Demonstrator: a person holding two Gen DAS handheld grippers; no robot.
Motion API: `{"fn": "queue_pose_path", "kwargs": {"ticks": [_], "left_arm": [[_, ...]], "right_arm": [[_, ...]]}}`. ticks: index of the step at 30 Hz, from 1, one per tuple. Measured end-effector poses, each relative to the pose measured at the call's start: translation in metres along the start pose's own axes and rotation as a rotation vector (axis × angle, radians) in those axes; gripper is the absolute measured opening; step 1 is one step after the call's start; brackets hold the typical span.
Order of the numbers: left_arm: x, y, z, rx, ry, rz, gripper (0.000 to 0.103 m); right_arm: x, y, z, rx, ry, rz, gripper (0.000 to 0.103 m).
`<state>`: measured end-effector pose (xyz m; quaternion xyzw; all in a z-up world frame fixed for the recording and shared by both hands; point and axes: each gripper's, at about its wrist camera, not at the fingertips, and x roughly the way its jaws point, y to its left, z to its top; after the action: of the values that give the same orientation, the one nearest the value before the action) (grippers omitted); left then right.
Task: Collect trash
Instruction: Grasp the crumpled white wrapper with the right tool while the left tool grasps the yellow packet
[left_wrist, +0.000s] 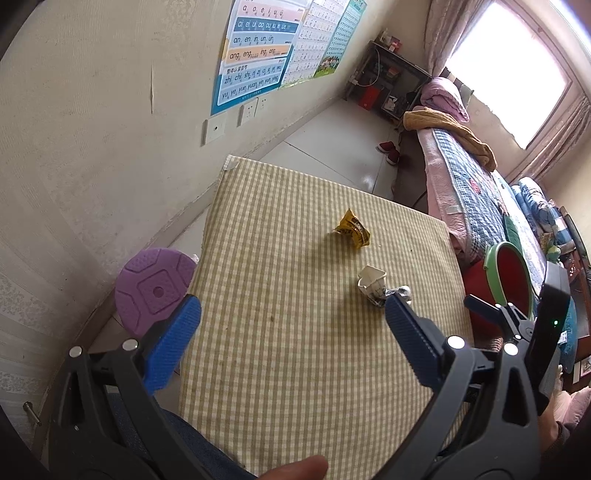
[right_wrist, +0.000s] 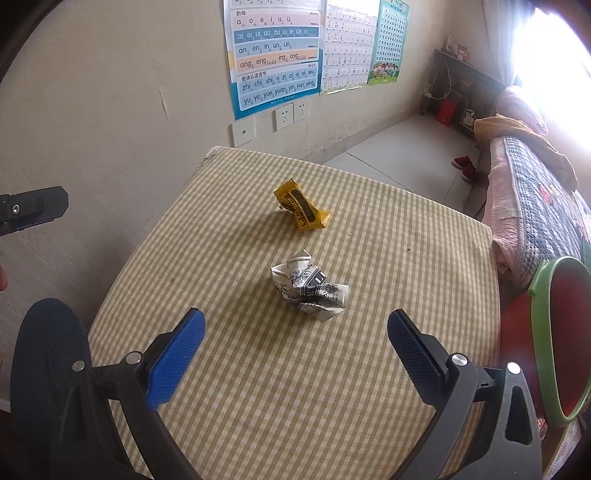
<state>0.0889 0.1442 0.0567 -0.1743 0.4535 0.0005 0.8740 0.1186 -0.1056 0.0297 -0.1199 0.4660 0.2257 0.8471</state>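
On the checked tablecloth (right_wrist: 258, 369) two pieces of trash lie apart from each other, with bare cloth all round them. A yellow snack wrapper (right_wrist: 302, 208) sits toward the far half of the table, and a crumpled white printed paper (right_wrist: 310, 290) lies nearer the middle, closer to the grippers. The table's far edge runs near the wall, below the pinyin poster (right_wrist: 275, 55) and the wall sockets (right_wrist: 291, 114); open tiled floor shows beyond its far right corner. Along the right edge stands a red bin with a green rim (right_wrist: 546, 295), just beside the table, and beyond it a bed (right_wrist: 535, 206). Off the left edge, a purple round disc (left_wrist: 155, 290) shows in the left wrist view.

The right gripper (right_wrist: 295, 345) hovers over the near part of the cloth with its blue pads (right_wrist: 177, 360) spread wide; it holds nothing and touches nothing, and the crumpled paper lies just ahead of the gap. The left gripper (left_wrist: 291, 332) is likewise spread wide and empty above the near left of the table, the paper showing just above its right pad (left_wrist: 410, 336) without clear contact.
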Motion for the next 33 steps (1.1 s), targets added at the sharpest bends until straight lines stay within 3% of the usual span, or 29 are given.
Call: {"fn": "queue_pose_path", "kwargs": {"ticks": [13,22,30,33], "left_arm": [[0.047,-0.002,0.023,0.005,0.057,0.010,0.097],[0.071,-0.006,0.034,0.010,0.085,0.006,0.097],[0.089,-0.008,0.043,0.011,0.099,0.014,0.097],[0.094,-0.010,0.045,0.010,0.105,0.014,0.097]], "right_arm": [[0.058,-0.005,0.015,-0.046,0.052,0.009,0.095],[0.085,-0.008,0.019,-0.058,0.079,0.011,0.087],[0.104,-0.007,0.018,-0.096,0.124,0.025,0.064],[0.110,-0.007,0.016,-0.108,0.141,0.019,0.039]]}}
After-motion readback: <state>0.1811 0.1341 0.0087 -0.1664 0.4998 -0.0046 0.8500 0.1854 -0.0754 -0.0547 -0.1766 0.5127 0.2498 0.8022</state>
